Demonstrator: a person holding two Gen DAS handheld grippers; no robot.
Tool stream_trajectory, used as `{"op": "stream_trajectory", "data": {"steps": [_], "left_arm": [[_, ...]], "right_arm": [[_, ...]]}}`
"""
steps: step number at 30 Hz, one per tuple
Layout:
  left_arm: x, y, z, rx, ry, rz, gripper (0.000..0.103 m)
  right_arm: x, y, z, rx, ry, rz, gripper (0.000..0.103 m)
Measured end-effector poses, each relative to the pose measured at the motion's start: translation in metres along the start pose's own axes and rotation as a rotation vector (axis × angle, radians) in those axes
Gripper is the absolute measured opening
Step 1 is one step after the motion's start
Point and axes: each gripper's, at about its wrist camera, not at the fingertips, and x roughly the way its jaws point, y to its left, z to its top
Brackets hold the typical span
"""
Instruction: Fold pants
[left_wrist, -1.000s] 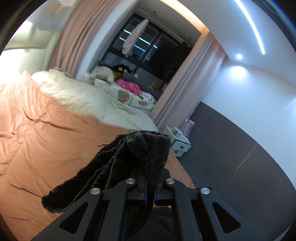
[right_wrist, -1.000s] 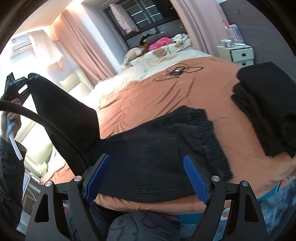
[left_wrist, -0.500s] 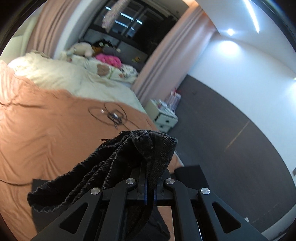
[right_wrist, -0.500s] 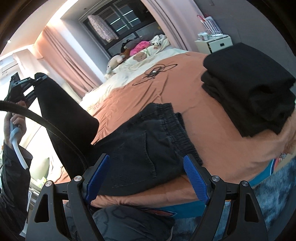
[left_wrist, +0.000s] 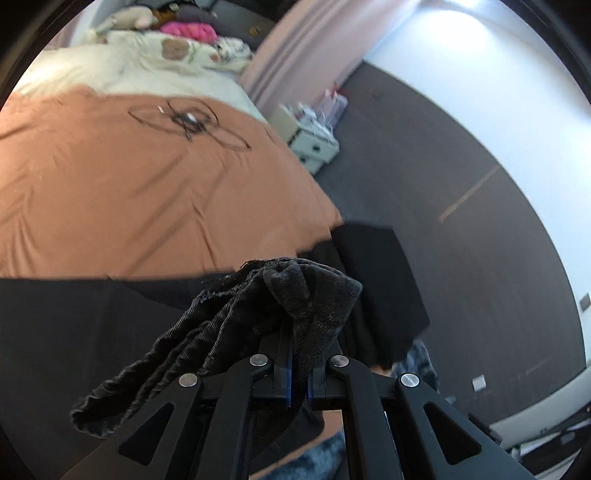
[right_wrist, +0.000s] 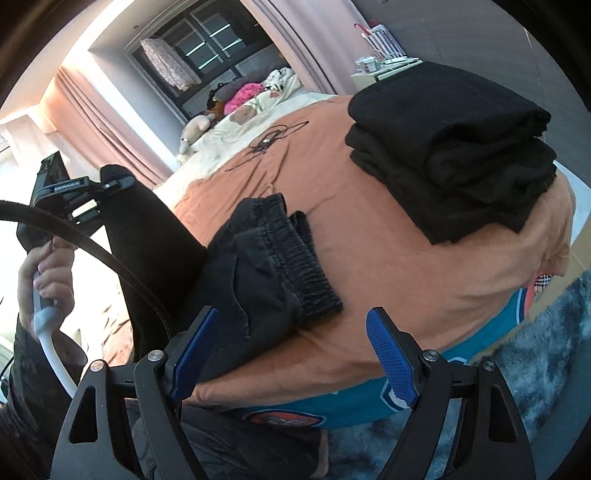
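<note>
The left gripper is clamped on a bunched hem of the black pants, seen at the lower centre of the left wrist view. In the right wrist view the pants are spread over the orange bed cover at centre, one leg lifted toward the left gripper at the left edge. The right gripper is held wide open at the bottom, nothing between its blue pads. A stack of folded black clothes is seen at upper right.
</note>
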Motion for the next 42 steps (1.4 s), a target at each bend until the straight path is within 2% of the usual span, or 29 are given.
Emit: {"op": "stream_trajectory", "data": {"steps": [2, 4, 6, 9, 13, 21, 30, 35, 40, 42], "left_arm": [[0.014, -0.008, -0.012, 0.032, 0.042, 0.011, 0.008], [0.026, -0.015, -0.022, 0.067, 0.111, 0.014, 0.023], [0.032, -0.016, -0.028, 0.077, 0.168, -0.004, 0.056], [0.023, -0.021, -0.038, 0.134, 0.186, -0.022, 0.076], [0.0, -0.007, -0.043, 0.171, 0.168, -0.002, 0.079], [-0.053, 0.074, -0.04, 0.092, 0.093, 0.132, 0.079], [-0.124, 0.159, -0.064, -0.031, 0.002, 0.251, 0.079], [-0.151, 0.203, -0.092, -0.125, -0.033, 0.298, 0.079], [-0.17, 0.247, -0.124, -0.225, -0.045, 0.344, 0.079], [-0.173, 0.263, -0.136, -0.273, -0.042, 0.349, 0.079]], "right_arm": [[0.0, 0.002, 0.0, 0.004, 0.004, -0.003, 0.081], [0.0, 0.002, 0.002, 0.01, 0.007, 0.001, 0.081], [0.001, 0.003, 0.002, 0.011, 0.011, 0.001, 0.081], [0.005, 0.005, 0.004, 0.013, 0.024, 0.004, 0.081], [0.012, 0.011, 0.007, -0.004, 0.043, 0.03, 0.081], [0.032, 0.022, 0.01, -0.08, 0.081, 0.035, 0.081], [0.059, 0.045, 0.025, -0.28, 0.133, -0.072, 0.081], [0.076, 0.053, 0.029, -0.393, 0.176, -0.16, 0.081], [0.092, 0.065, 0.03, -0.491, 0.208, -0.212, 0.081], [0.097, 0.071, 0.028, -0.516, 0.224, -0.223, 0.069]]}}
